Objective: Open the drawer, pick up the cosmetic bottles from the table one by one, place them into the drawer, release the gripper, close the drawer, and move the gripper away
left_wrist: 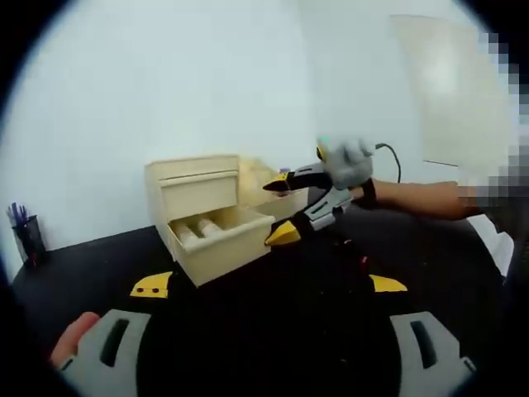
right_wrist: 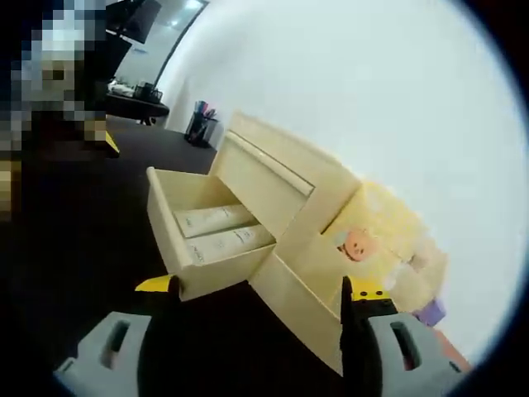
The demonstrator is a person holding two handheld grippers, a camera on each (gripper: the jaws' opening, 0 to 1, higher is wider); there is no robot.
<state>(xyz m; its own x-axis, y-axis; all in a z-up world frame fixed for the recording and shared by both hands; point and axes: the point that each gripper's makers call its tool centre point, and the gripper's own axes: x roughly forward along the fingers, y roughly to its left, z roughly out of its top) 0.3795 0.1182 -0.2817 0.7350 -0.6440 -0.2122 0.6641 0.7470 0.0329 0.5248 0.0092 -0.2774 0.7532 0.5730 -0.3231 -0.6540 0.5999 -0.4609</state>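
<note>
Left gripper (left_wrist: 269, 285) sitting low over the black table (left_wrist: 289, 331), jaws spread wide, holding nothing. Ahead of them and a bit left, the wooden drawer unit (left_wrist: 198, 194) is standing with its lower drawer (left_wrist: 221, 238) pulled out; two cosmetic bottles (left_wrist: 197, 229) are lying side by side inside it. Right gripper (left_wrist: 281, 211) is coming in from the right, held by a gloved hand (left_wrist: 347, 165), jaws parted and empty, just beside the open drawer's right corner. In the right gripper view, its own jaws are standing wide with the drawer front between and just above them, both bottles lying inside. A pen cup (left_wrist: 29, 236) is sitting far left of the left jaws.
</note>
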